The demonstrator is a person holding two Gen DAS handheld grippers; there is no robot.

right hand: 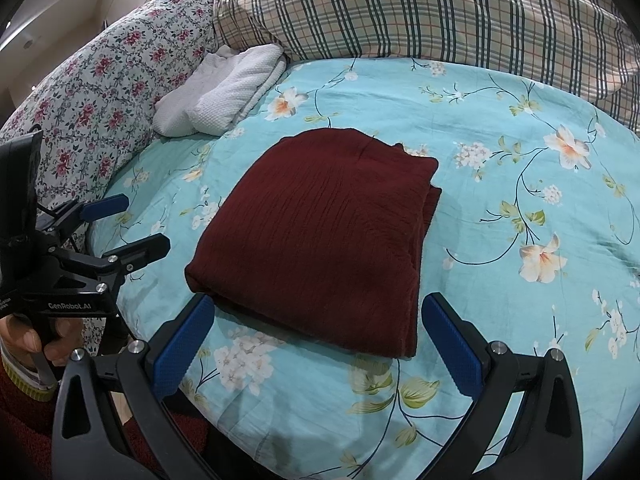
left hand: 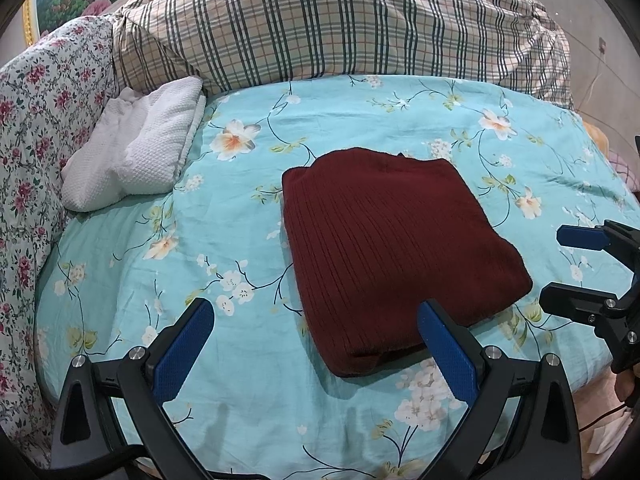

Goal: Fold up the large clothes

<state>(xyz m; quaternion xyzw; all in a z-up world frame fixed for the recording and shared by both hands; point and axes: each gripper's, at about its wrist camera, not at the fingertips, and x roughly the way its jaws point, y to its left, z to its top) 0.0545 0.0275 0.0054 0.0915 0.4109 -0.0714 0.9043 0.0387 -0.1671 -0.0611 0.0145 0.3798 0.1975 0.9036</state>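
A dark red knitted garment [left hand: 396, 248] is lying folded into a thick, roughly square packet on the bed, on a turquoise sheet [left hand: 224, 240] that is printed with white and orange flowers. It is sitting near the middle of the sheet, with nothing on top of it. In the right wrist view the same garment [right hand: 320, 236] is showing its layered folded edges on its right side.

The left tool [left hand: 316, 344] is hovering just in front of the near edge of the garment. Its two blue fingers [left hand: 182, 354] are standing wide apart and are gripping nothing; the right one of the pair is showing in front of the near edge of the packet, but I cannot tell if it is touching the cloth. The right tool [right hand: 320, 340] is also spread wide and is holding nothing, with the near edge of the garment lying between its fingers [right hand: 452, 346]. Each tool is appearing at the side of the other view, also spread and empty.

A white textured towel [left hand: 136, 148] is lying folded at the far left of the sheet, well apart from the garment. Behind it a floral quilt [left hand: 36, 120] is bunching up, and a large checked duvet [left hand: 340, 20] is piling across the back of the bed.
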